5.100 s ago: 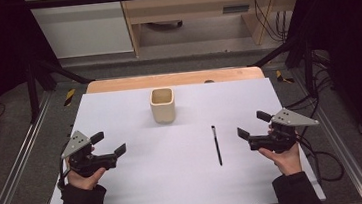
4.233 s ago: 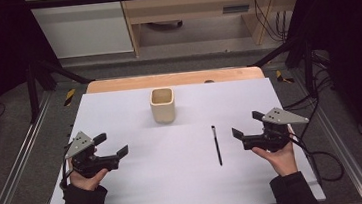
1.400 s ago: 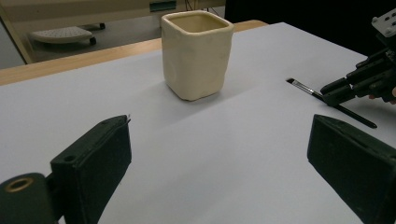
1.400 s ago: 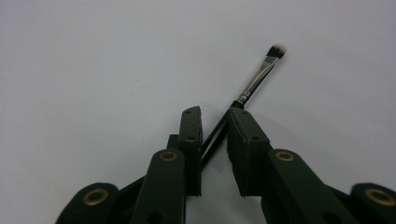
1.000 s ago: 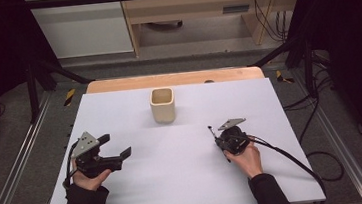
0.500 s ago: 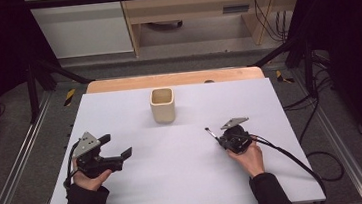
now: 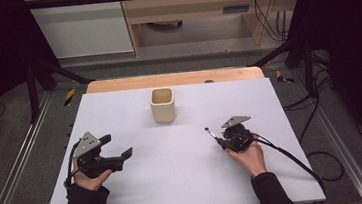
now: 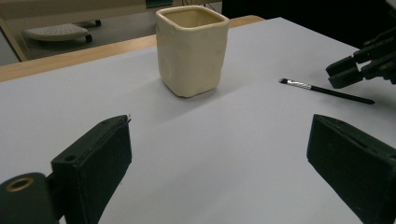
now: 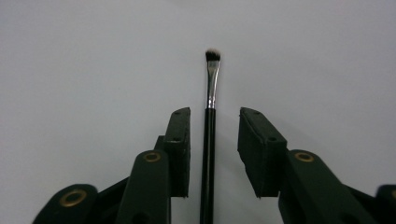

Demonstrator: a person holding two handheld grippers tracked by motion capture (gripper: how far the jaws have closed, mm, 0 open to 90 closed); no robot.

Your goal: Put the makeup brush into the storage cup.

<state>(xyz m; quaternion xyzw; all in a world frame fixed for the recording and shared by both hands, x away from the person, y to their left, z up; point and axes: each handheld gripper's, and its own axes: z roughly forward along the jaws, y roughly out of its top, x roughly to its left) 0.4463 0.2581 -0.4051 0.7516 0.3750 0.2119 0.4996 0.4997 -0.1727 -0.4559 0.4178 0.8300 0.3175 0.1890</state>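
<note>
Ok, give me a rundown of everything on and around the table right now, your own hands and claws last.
Cup: one, cream, square-sided, upright at the far middle of the table, empty as far as the top shows.
Brush: one, thin black handle, silver collar, dark tip, lying flat on the right side between the right claw's jaws.
Table: one, white top, wooden strip along the far edge.
Cables: black, trailing off the right side.
Left claw: black, open, above the left part of the table.
Right claw: black, open, jaws either side of the brush handle.
</note>
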